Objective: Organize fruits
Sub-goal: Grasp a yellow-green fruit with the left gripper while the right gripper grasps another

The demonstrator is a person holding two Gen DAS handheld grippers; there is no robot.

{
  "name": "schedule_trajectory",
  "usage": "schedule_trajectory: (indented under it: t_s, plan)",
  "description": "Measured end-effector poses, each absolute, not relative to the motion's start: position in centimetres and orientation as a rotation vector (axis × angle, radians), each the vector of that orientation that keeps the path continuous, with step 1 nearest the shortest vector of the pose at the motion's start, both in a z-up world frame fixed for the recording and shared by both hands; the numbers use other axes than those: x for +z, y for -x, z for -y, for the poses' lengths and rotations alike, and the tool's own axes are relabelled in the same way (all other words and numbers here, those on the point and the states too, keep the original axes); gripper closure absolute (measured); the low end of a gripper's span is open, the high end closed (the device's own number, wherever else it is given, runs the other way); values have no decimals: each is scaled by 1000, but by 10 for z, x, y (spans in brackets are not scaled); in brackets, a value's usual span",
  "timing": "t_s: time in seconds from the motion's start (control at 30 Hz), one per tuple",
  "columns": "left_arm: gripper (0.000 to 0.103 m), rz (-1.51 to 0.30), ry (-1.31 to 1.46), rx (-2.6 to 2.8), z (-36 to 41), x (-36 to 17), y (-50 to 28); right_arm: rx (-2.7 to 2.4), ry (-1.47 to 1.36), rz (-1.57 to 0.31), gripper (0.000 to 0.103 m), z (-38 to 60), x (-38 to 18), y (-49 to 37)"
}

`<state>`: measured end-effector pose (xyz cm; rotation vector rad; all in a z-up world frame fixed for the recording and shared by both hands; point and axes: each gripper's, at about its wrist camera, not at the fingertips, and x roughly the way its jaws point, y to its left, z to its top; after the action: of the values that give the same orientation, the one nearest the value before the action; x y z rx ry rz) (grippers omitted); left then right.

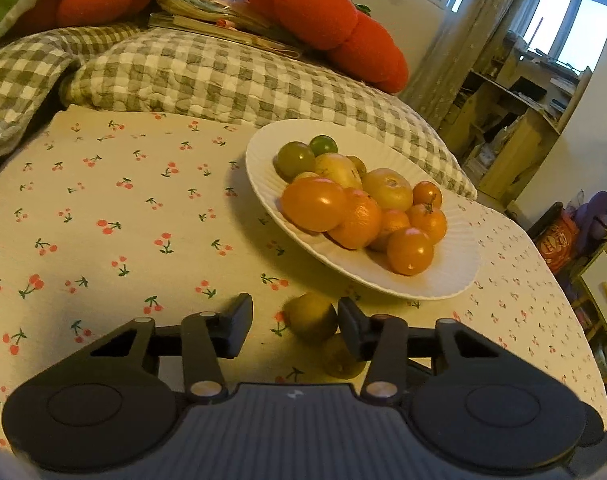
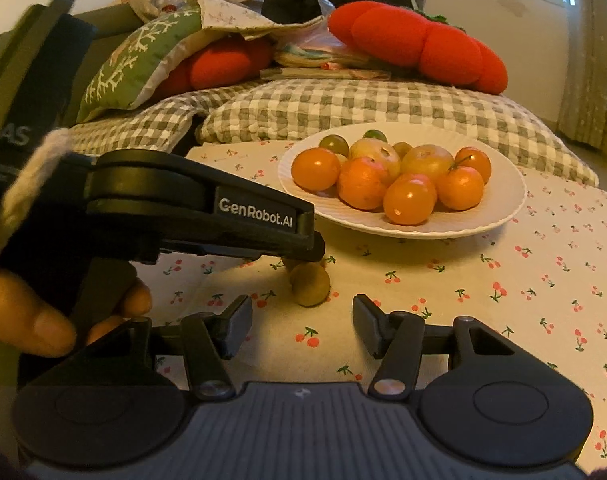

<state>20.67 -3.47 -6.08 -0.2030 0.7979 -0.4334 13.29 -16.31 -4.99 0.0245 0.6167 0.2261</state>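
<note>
Cherry-print cloth carries a white plate heaped with orange and green fruits toward its far edge. Left gripper stands partly open around a greenish kiwi near the cloth's near edge, only its right pad touching. Right gripper is half open and empty.
</note>
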Motion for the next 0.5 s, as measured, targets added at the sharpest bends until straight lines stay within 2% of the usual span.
schedule_trajectory:
  t_s: [0.13,0.27,0.5]
  plan:
    - [63,-804,231,-443,31,-61,-209,227,-9,-621,55,164,-51,-137]
    - [82,-805,255,-466,31,-59,-209,235,4,-618,59,162,-51,-144]
    - [82,-802,260,-464,29,-60,-207,236,6,-609,66,160,-53,-150]
